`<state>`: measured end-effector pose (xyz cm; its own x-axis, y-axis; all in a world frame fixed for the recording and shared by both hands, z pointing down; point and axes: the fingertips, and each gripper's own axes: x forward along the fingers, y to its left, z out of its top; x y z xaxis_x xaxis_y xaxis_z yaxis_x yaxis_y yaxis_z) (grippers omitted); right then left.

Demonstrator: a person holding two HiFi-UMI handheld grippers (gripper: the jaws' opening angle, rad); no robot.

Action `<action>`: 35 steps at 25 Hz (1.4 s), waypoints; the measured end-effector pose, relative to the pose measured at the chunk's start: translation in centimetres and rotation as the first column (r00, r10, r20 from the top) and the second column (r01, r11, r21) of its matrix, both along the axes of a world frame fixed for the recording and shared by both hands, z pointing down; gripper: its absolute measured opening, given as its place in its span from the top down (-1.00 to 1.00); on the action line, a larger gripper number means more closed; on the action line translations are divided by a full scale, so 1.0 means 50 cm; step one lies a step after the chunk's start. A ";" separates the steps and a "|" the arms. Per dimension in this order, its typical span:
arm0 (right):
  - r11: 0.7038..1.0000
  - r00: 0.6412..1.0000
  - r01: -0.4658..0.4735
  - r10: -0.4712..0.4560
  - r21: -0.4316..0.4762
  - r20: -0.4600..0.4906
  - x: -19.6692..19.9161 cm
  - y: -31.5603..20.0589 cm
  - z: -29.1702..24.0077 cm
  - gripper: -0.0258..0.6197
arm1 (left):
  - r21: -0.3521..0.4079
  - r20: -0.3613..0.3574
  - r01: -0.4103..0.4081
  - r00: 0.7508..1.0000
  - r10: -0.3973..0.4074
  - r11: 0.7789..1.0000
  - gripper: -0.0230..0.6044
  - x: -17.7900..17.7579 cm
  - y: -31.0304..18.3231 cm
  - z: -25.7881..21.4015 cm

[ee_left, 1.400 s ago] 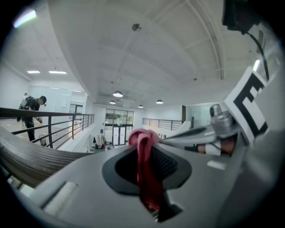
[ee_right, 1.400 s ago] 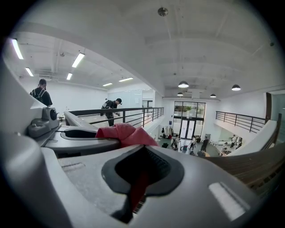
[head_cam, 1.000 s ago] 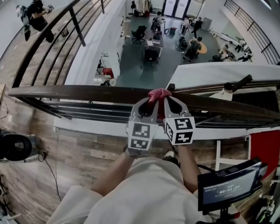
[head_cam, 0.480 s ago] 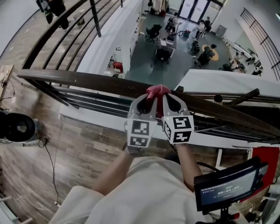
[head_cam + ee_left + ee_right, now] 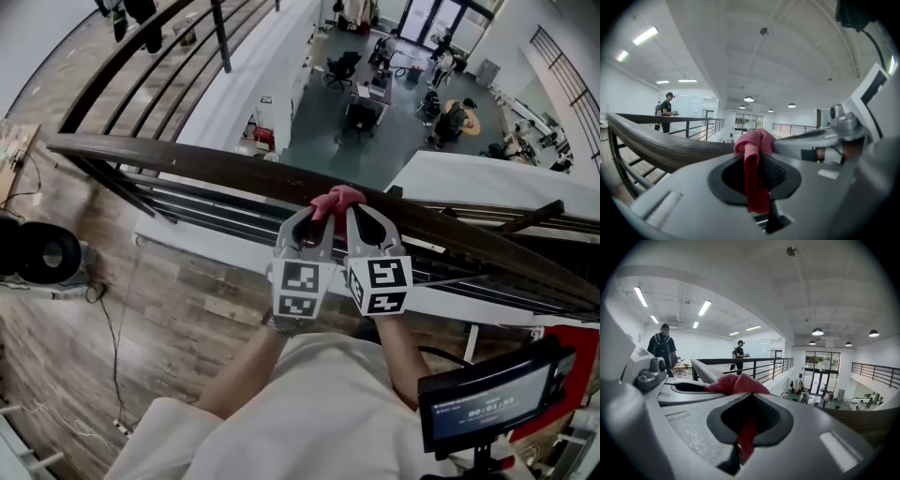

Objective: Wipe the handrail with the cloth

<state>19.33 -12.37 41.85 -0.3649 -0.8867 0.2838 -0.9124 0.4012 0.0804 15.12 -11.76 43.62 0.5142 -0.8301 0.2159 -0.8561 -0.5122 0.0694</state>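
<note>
You stand at a mezzanine balustrade with both tools side by side at the centre of the head view. The pink cloth is bunched at their 12 o'clock and pressed onto the top of the dark wooden handrail. The left gripper is clamped on one fold of the cloth. The right gripper, just beside it at 3 o'clock, is clamped on another, and a strip of fabric hangs down through each closed pair of jaws. Pinching the cloth from two sides looks deliberate. It makes a firm pad that should not slide off the rounded top, and an open atrium drops away directly beyond the rail. The handrail runs from 10 o'clock to 4 o'clock across your view, with long stretches on either side of the cloth. How much of it is already clean cannot be told. A sideways slide under downward pressure appears to be the step in hand. A monitor glows at 5 o'clock.
</note>
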 end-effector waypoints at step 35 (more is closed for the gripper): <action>0.989 0.995 0.084 -0.076 -0.119 0.067 0.216 0.078 0.126 0.91 | -0.166 0.039 0.016 0.999 -0.009 0.986 0.74 0.226 0.056 0.094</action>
<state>30.11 -8.49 48.13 -0.4536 -0.8143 0.3623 -0.8788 0.4763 -0.0296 26.41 -8.96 48.32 0.4926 -0.7872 0.3709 -0.8660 -0.4855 0.1198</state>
